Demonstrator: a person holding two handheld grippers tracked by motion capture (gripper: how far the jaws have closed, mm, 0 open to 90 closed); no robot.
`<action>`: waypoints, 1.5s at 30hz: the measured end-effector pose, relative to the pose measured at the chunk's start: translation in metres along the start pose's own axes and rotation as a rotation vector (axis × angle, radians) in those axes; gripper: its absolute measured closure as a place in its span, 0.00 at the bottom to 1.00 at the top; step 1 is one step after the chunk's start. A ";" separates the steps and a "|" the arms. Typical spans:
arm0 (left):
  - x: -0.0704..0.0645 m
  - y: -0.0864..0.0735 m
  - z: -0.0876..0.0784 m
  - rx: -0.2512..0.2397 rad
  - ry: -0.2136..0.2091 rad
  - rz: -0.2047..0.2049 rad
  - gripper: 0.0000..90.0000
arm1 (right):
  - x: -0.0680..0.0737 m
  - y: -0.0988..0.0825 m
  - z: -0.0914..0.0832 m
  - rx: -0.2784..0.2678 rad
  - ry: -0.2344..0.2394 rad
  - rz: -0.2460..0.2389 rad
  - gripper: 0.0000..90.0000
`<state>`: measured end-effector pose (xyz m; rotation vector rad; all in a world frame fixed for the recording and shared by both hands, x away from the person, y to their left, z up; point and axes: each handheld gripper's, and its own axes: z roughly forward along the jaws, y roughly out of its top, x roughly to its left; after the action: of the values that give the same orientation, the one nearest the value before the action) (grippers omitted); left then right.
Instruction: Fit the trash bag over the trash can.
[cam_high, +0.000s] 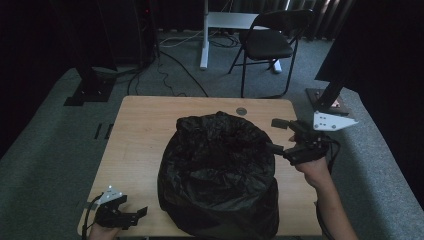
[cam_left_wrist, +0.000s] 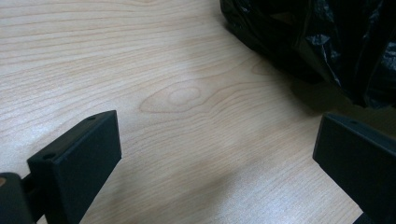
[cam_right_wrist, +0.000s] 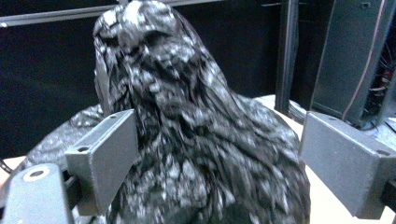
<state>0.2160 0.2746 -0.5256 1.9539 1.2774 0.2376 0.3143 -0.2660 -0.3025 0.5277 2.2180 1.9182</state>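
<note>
A large black plastic bag (cam_high: 220, 170) stands crumpled in the middle of the wooden table (cam_high: 140, 130), its mouth gaping upward. My right gripper (cam_high: 276, 135) hovers at the bag's right rim, jaws wide apart, held by a hand reaching in from the lower right. In the right gripper view the bag (cam_right_wrist: 173, 93) bulges up ahead between the spread jaws of the right gripper (cam_right_wrist: 219, 154), with no pad pressing on it. My left gripper (cam_high: 136, 217) rests low at the table's near left corner. It is open over bare wood (cam_left_wrist: 187, 98), with the bag's edge (cam_left_wrist: 327, 42) off to the upper right.
A black folding chair (cam_high: 270, 42) and a white desk leg (cam_high: 204, 40) stand on the grey carpet behind the table. Black stand bases sit at the far left (cam_high: 90, 90) and far right (cam_high: 330, 97). Bare tabletop lies left of the bag.
</note>
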 end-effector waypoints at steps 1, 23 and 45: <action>0.000 0.000 0.001 0.003 0.004 0.000 0.02 | 0.000 0.003 0.002 -0.002 0.011 -0.004 0.13; -0.001 -0.001 0.005 0.018 -0.003 0.006 0.02 | 0.003 0.062 0.059 0.018 0.153 -0.054 0.15; 0.000 -0.003 0.004 0.020 -0.003 0.000 0.02 | 0.031 0.087 0.124 0.125 0.303 -0.092 0.26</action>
<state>0.2162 0.2733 -0.5304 1.9706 1.2821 0.2223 0.3422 -0.1305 -0.2336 0.1522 2.5078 1.9310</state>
